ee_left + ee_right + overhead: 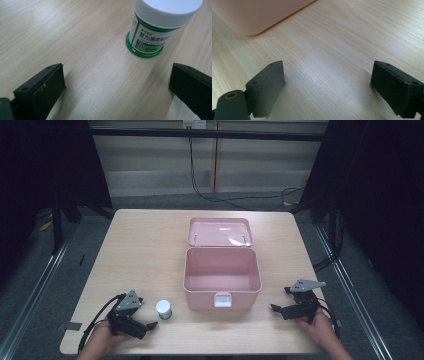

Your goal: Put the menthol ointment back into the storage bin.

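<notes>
The small jar [164, 309] sits upright in the lower left-centre of the high view, on the wooden table [145, 250], just left of the pink box [222, 279]; it has a white screw cap, a white label with green print and a green band around its base. In the left gripper view the jar [155, 30] fills the upper right of the frame, its cap cut off by the top edge; the label's characters are too small to read with confidence.

The left gripper [131, 316] lies at the lower left of the high view, held by a hand [102, 340] at the bottom edge; its 2 jaws stand wide apart with nothing between them. In its own view the jar stands beyond the jaws, nearer the right one, and touches neither; bare wood lies between them.

The right gripper [296, 306] sits at the lower right of the high view, well apart from the jar, with the box between them; its jaws are also spread wide and hold nothing. In the right gripper view a rounded corner of the box [257, 15] shows at the upper left.

The box stands open, its lid [220, 231] laid back toward the top of the frame; the table is pale, light-grained wood. Around it lies grey floor, dark curtains hang at both sides, and black cables [240, 197] trail across the floor by the far wall.
</notes>
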